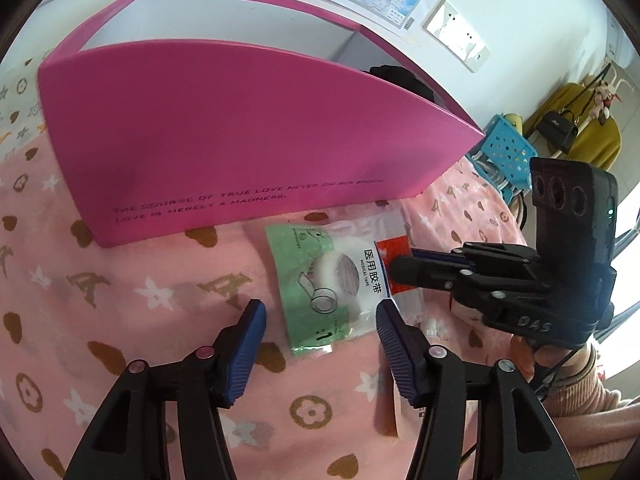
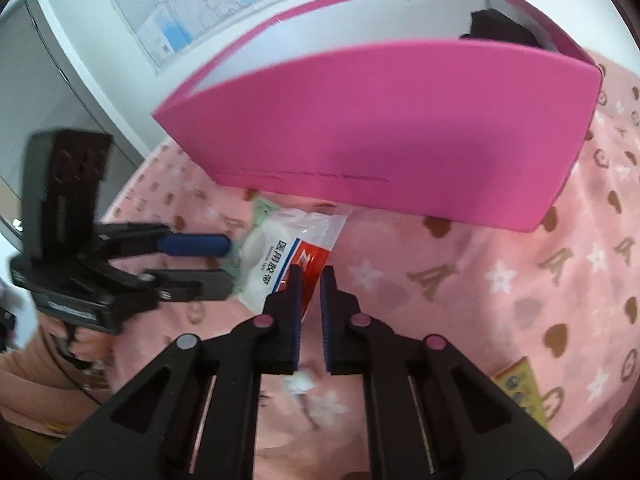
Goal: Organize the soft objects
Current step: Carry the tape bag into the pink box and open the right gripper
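Two packets lie overlapped on the pink patterned blanket, close against the front wall of the pink box: a green-and-white medical tape packet on top and a red-and-white packet under its edge. The left gripper hangs with fingers spread to either side of the tape packet, touching nothing. The right gripper has its fingers nearly pressed together on the red-and-white packet's near edge. To do this well, the pinch probably wants to take only that packet, then lift clear above the box's wall before releasing. Inside the box, only a dark soft item shows at one corner; its floor is hidden.
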Available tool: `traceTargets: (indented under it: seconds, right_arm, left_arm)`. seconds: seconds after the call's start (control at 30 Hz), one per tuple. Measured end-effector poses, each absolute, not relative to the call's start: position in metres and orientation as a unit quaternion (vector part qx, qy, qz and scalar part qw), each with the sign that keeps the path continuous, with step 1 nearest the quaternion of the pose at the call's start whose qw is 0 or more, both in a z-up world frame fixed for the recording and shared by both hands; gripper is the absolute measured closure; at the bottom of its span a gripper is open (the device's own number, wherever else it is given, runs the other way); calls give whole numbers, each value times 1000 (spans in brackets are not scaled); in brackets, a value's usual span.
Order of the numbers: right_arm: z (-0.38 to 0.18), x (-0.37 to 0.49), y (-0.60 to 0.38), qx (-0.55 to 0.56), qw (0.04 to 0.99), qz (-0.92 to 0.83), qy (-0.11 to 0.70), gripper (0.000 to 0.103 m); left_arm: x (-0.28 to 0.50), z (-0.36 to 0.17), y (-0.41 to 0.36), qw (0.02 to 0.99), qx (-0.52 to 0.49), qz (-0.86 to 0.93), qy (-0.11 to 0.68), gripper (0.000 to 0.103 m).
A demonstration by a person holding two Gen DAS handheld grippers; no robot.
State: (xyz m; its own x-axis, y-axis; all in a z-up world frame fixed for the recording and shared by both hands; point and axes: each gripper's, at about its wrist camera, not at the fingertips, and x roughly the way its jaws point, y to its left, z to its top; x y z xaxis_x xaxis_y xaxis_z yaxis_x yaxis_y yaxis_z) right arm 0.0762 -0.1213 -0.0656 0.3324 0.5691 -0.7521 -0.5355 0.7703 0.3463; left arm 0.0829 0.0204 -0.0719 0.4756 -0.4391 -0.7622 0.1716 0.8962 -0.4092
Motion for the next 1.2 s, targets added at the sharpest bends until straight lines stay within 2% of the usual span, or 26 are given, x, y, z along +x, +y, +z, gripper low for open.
traceTargets:
  seconds: [0.07,0.27,0.4,0.47,0.83,1.0,1.2]
  right_arm:
    - [-71,78,-123,23,814,339,471,93]
    - [-72,78,-125,28,816,341,466,93]
    - [-66,74,-132,44,818,345,458,93]
    - [-59,72,-134,52,817,355,451,93]
    - [8,68,-132,40,832,398,383,93]
    - [31,84,-129,36,838,408,360,93]
    - [41,111,-121,34,844,402,354,93]
  left_arm:
    - [86,-71,16,847,-131,-185,481,39]
    - [95,-72,6,839,-129,-212,485,37]
    - [98,-79,13,806,-218,-266,482,32]
    - [94,-77,11,814,-212,-256,476,32]
    - [74,-7,22,872,-170,-218,404,35]
    - [84,24,27,891,-145,-206,377,35]
    - [108,38,31,900,-134,-185,371,35]
